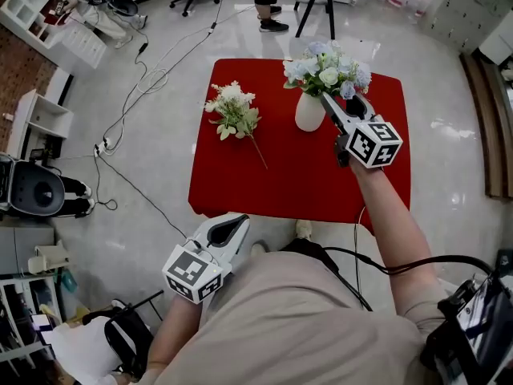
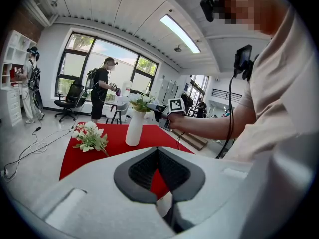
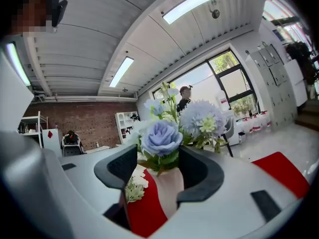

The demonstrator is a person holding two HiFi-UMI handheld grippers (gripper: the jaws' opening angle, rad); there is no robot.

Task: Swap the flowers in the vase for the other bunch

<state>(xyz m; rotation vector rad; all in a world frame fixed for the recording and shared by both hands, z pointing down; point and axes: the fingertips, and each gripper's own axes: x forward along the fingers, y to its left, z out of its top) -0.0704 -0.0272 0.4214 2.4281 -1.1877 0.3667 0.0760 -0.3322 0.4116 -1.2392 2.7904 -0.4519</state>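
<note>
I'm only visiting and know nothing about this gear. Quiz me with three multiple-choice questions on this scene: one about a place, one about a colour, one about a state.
1. Where does the white bunch lie?
A) in the vase
B) on the table, beside the vase
C) on the floor

2. What colour is the table?
A) red
B) green
C) yellow

3. How do the right gripper's jaws stand?
A) shut on the vase
B) open around the flowers in the vase
C) shut and empty

Answers:
1. B: the white bunch lies flat on the table, apart from the vase.
2. A: the table's top shows red in every view.
3. B: the right gripper view shows the flowers between parted jaws.
</note>
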